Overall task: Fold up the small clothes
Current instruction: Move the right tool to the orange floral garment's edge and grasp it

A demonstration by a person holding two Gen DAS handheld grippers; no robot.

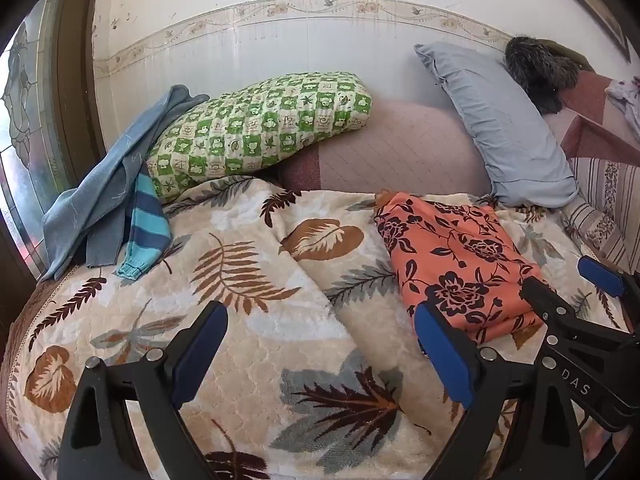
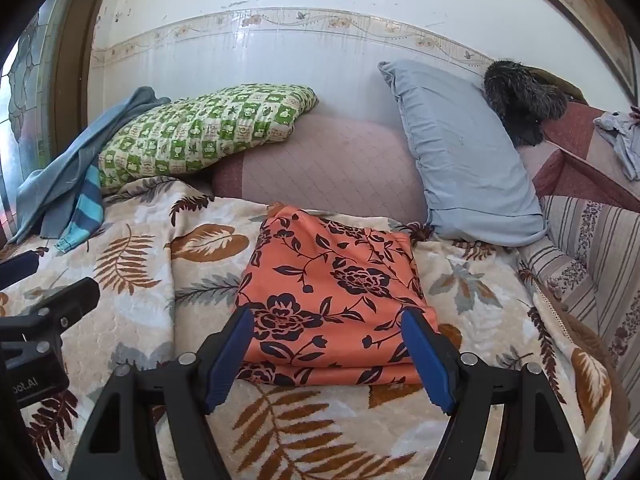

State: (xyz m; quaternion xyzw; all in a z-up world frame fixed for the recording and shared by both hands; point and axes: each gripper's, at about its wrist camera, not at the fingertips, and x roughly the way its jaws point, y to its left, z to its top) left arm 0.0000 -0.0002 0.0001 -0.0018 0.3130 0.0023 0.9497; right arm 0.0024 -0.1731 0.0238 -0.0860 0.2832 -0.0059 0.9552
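While both grippers' fingers (image 1: 200, 344) (image 2: 426, 360) gape empty, the folded orange garment (image 2: 332, 300) lies on the blanket (image 1: 260, 320).

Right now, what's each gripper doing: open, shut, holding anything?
Left gripper: open, holding nothing, over the leaf blanket.
Right gripper: open, holding nothing, fingers either side of the folded orange floral cloth.

- folded garment (image 2: 332, 300) on blanket (image 2: 132, 280), right of centre
- checked pillow (image 2: 200, 136) far left, plain pillow (image 2: 464, 160) far right, cushion (image 2: 328, 164) between
- clothes pile (image 1: 104, 200) left of checked pillow
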